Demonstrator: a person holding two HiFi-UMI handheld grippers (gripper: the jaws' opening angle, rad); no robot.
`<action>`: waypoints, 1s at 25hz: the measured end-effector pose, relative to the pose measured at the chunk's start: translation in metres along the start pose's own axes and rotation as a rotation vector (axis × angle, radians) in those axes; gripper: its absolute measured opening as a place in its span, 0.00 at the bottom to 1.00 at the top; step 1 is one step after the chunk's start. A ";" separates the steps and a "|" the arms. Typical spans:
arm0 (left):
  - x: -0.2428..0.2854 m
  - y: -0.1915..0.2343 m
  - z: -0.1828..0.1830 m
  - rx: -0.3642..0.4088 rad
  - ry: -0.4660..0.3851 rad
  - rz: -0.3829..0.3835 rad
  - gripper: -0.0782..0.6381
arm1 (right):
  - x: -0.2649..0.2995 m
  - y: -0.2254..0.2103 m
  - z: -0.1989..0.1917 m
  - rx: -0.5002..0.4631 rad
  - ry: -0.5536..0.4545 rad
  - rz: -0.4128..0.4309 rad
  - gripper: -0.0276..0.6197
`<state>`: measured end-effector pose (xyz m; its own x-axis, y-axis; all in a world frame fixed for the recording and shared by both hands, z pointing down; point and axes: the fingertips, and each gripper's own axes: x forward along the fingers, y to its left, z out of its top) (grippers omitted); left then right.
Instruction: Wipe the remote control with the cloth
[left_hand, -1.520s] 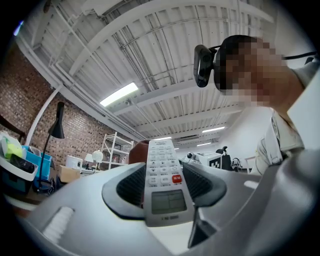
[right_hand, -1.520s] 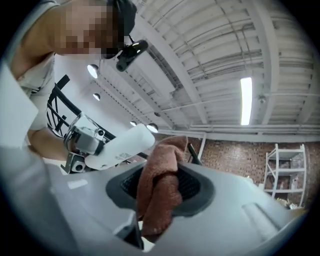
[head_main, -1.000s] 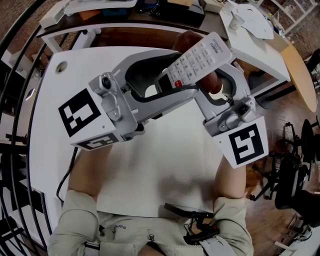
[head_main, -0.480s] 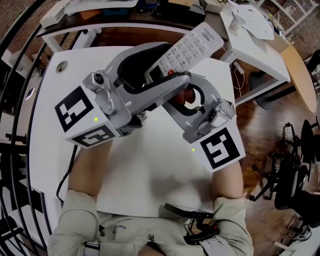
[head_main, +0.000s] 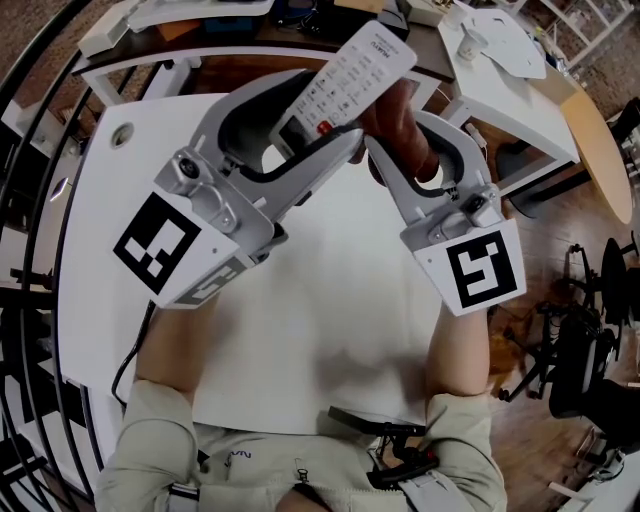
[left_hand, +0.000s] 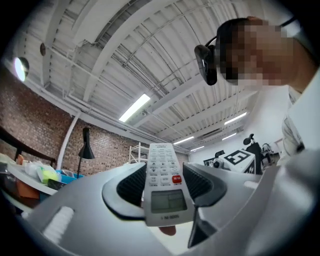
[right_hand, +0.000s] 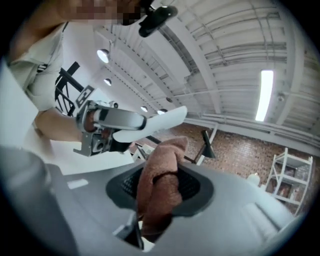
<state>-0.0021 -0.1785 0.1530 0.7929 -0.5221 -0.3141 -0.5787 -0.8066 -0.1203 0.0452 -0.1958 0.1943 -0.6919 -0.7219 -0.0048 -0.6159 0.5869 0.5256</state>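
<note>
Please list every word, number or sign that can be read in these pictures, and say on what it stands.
Remote control: print under its screen and on its keys, too blurred to read.
Shirt: small logo, too small to read.
Cubes of left gripper and right gripper: black square markers, no letters.

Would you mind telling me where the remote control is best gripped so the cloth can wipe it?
Grip the remote control at its display end, jaws on the two long edges, coming in from that end, as the left gripper does. Its slim, flat body then juts out free, keypad open to the cloth in the right gripper.
</note>
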 end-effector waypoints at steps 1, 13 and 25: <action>0.000 0.004 -0.003 0.026 0.015 0.029 0.45 | -0.001 -0.009 -0.003 0.013 0.005 -0.032 0.23; -0.001 0.058 -0.078 0.157 0.333 0.276 0.45 | -0.007 -0.068 -0.074 0.201 0.168 -0.258 0.23; -0.027 0.099 -0.172 0.067 0.673 0.402 0.45 | -0.008 -0.074 -0.152 0.278 0.385 -0.286 0.24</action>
<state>-0.0475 -0.2923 0.3118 0.4527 -0.8432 0.2899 -0.8391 -0.5128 -0.1815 0.1534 -0.2889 0.2845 -0.3269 -0.9181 0.2241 -0.8714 0.3846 0.3046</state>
